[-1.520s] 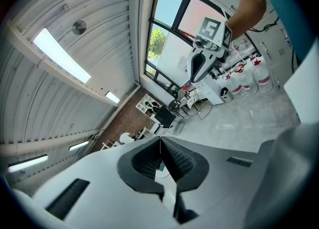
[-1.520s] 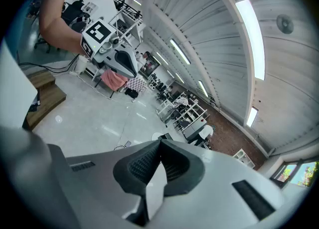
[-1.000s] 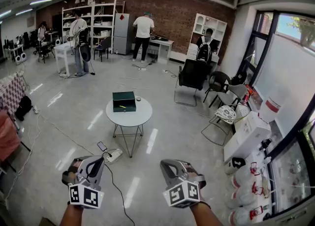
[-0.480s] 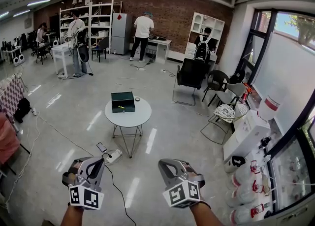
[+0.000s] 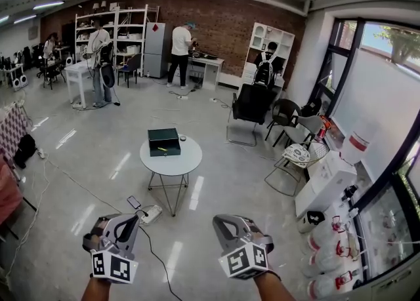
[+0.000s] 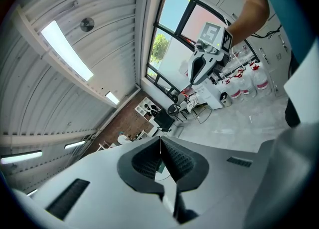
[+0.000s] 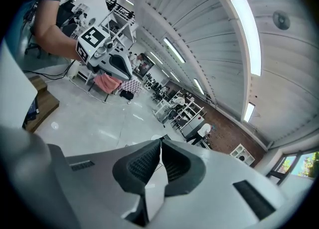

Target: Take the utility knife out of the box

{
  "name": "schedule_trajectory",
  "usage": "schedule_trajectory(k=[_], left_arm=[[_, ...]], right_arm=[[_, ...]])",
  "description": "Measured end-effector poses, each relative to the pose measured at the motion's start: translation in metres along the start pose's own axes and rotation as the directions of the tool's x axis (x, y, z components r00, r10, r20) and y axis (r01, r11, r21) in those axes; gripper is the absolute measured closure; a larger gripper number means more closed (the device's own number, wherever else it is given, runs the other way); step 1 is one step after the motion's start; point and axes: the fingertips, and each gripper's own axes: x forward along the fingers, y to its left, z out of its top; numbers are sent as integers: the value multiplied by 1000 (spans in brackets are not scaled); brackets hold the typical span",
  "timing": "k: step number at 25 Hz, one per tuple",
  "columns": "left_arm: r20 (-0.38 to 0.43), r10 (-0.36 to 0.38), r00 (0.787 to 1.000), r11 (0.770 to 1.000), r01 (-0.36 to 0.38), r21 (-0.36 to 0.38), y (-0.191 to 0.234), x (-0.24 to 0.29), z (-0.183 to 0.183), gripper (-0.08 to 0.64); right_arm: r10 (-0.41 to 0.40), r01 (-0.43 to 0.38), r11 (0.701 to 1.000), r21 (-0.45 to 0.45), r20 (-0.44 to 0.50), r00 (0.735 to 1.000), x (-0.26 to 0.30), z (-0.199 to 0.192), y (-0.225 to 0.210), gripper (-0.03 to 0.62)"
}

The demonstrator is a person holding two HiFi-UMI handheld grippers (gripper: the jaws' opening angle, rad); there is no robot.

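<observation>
A dark green box lies on a small round white table in the middle of the room, far ahead of me. A small yellow item, perhaps the utility knife, shows at the box's front. My left gripper and right gripper hang low at the bottom of the head view, well short of the table. Both are shut with nothing between the pads. In the left gripper view the pads meet. The right gripper view shows the same: its pads touch at the tips.
A power strip and a cable lie on the floor between me and the table. A black chair stands beyond it. White boxes and water bottles line the right wall. People stand by shelves at the back.
The whole view has shifted a little; the table and box now sit slightly lower in the head view. Both grippers keep the same pose and stay shut.
</observation>
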Motion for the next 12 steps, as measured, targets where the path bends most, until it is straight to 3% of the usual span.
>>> schedule_trajectory(k=[12], left_arm=[[-68, 14, 998, 1000, -16, -24, 23, 56, -50, 540]], right_arm=[[38, -39, 999, 16, 43, 998, 93, -10, -35, 552]])
